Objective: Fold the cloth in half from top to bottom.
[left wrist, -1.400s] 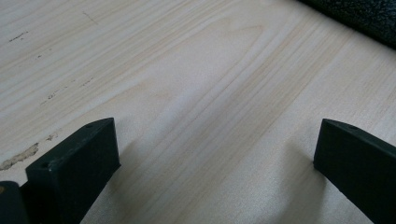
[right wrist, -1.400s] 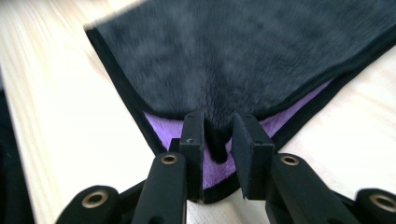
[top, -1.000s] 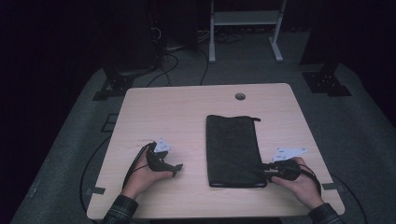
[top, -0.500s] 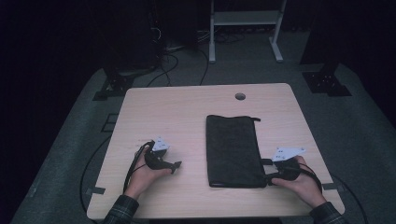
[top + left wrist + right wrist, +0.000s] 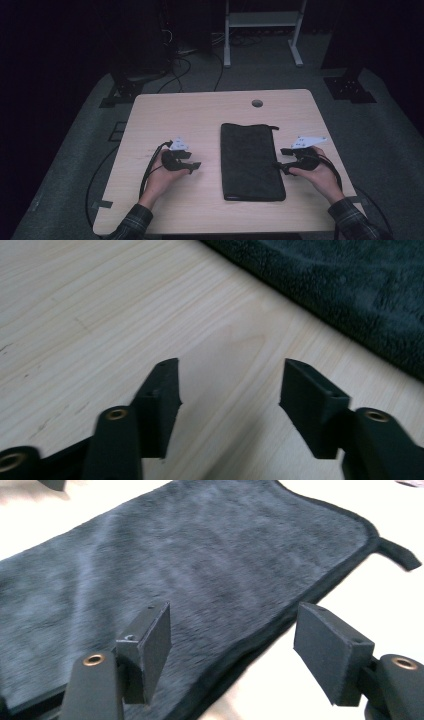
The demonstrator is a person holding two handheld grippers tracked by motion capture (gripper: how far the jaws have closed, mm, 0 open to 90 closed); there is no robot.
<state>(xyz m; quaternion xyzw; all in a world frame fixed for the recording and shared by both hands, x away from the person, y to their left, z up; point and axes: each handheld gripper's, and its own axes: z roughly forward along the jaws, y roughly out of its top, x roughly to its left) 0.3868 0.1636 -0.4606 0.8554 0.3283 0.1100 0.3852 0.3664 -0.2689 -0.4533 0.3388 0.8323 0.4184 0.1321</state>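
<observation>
The bench (image 5: 200,115) is a pale wood-grain slab with rounded corners and a small round hole (image 5: 257,103) near its far edge. Toward the left, nearer the front edge than the far one, the left tongs (image 5: 192,167) sit in the person's left hand (image 5: 162,175), black and hard-edged, with a grey three-cornered plate on top and a black cable looping off toward the left edge. In the left gripper view its blocky matte jaws stand moderately apart over bare wood with nothing between them; they have just been closing. Right of centre lies the dark towel (image 5: 251,161), a soft, short-piled charcoal cloth folded into a long flat rectangle with a stitched border. Its long axis runs from the front edge toward the far edge, and a thin loop (image 5: 272,127) pokes out sideways at its far right corner. In the right gripper view the nap looks fuzzy and slightly brushed. Just beside the towel's right edge, toward its front end, the right tongs (image 5: 278,166) point leftward at the cloth, held in the right hand (image 5: 320,175). Its jaws gape fairly wide, one over the towel's hem and one over bare wood, clamping nothing; they have just been opening.
</observation>
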